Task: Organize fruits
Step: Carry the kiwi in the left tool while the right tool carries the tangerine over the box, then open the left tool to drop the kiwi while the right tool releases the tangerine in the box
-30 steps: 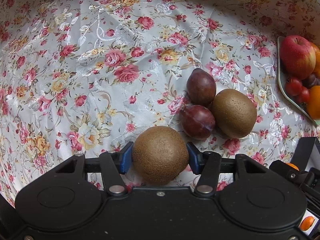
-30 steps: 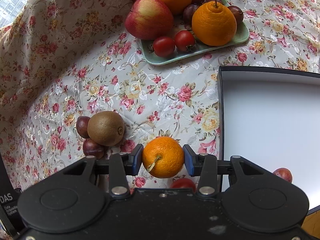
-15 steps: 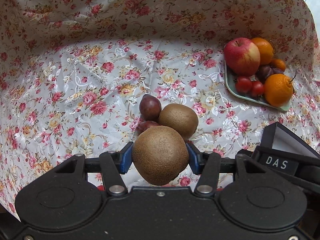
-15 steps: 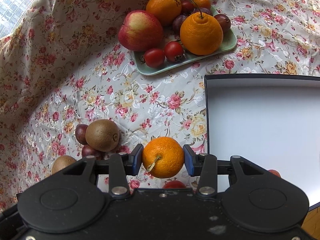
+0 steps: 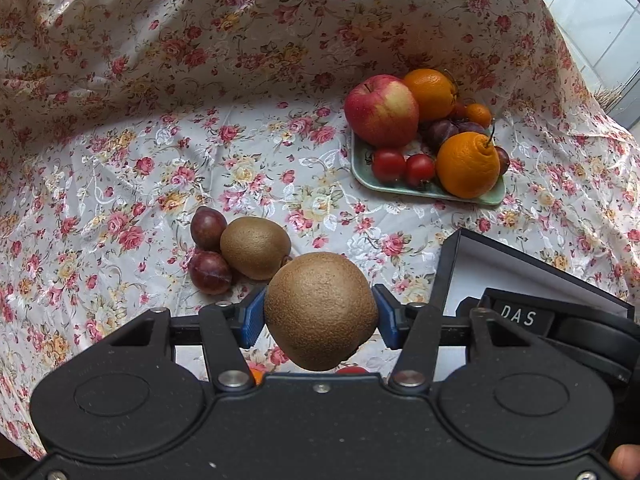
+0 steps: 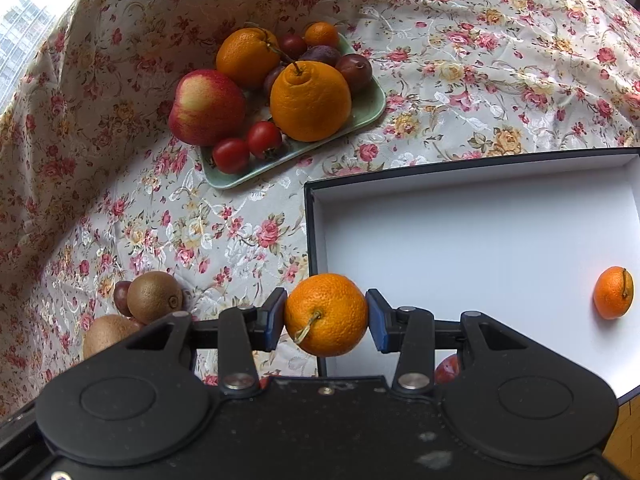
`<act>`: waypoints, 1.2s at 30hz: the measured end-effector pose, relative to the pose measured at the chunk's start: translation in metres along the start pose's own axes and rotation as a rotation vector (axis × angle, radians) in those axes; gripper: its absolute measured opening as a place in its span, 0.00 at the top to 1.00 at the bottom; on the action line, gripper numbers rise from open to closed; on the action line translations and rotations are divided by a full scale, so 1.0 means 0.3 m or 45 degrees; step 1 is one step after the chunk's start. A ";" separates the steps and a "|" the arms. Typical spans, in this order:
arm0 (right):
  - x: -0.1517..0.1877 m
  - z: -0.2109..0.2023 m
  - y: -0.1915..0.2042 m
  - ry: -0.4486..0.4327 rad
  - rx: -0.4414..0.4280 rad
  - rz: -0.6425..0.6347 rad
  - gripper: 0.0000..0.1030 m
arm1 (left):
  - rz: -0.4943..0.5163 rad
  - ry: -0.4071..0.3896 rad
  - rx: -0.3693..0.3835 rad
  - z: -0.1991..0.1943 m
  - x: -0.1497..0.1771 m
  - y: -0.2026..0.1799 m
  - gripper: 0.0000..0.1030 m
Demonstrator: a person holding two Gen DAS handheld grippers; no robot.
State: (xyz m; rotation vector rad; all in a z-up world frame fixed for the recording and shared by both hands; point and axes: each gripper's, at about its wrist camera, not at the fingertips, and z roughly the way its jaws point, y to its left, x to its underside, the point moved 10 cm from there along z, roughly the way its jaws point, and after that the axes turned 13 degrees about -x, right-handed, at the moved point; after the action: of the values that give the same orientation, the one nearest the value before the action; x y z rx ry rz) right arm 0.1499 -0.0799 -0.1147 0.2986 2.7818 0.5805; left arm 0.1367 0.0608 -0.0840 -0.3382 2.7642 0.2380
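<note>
1. Floral tablecloth (image 5: pixel 120 152): it covers the whole work surface and lies in wrinkles. I judge that any fruit I drop on it could roll off unpredictably.
2. Black-rimmed white box (image 6: pixel 480 240): it lies open on the right and holds one small orange (image 6: pixel 613 293) near its far right side, with a red fruit partly hidden behind my right tool. I take it as the destination. Its raised rim is the hazard: a low approach could knock a carried fruit against it.
3. Green tray (image 6: pixel 370 108): it is crowded with an apple (image 6: pixel 206 106), oranges, plums and small tomatoes, and stands well apart from both tools.
4. Left gripper (image 5: pixel 320 316): its blue pads pinch a kiwi (image 5: pixel 320 310) at its sides, clear of the cloth. The fruit bulges past the pads, so I judge a tilt or jolt could let it slip.
5. Right gripper (image 6: pixel 326 316): its pads clamp a mandarin (image 6: pixel 326 314) just at the box's near left corner. Squeezing harder could bruise it.
6. Loose group on the cloth: a second kiwi (image 5: pixel 255 253) touches two plums (image 5: pixel 208 228). The right tool's housing shows close beside my left tool in the left wrist view, so moving both toward the box at once risks a collision.
</note>
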 end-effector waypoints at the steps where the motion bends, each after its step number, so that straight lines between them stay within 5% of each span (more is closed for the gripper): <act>1: -0.005 -0.010 -0.017 -0.009 0.003 0.010 0.57 | 0.011 -0.004 0.010 -0.007 0.001 -0.023 0.42; 24: -0.140 -0.206 -0.493 -0.207 0.194 0.233 0.57 | 0.263 0.002 0.064 -0.018 0.107 -0.452 0.42; 36: -0.148 -0.278 -0.674 -0.250 0.236 0.341 0.56 | 0.331 0.036 0.049 0.018 0.163 -0.574 0.42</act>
State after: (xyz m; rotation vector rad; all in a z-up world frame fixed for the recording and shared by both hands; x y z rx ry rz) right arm 0.1364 -0.3026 -0.1156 0.7351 2.6243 0.3289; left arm 0.1387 -0.1128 -0.1275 0.0295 2.8322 0.2445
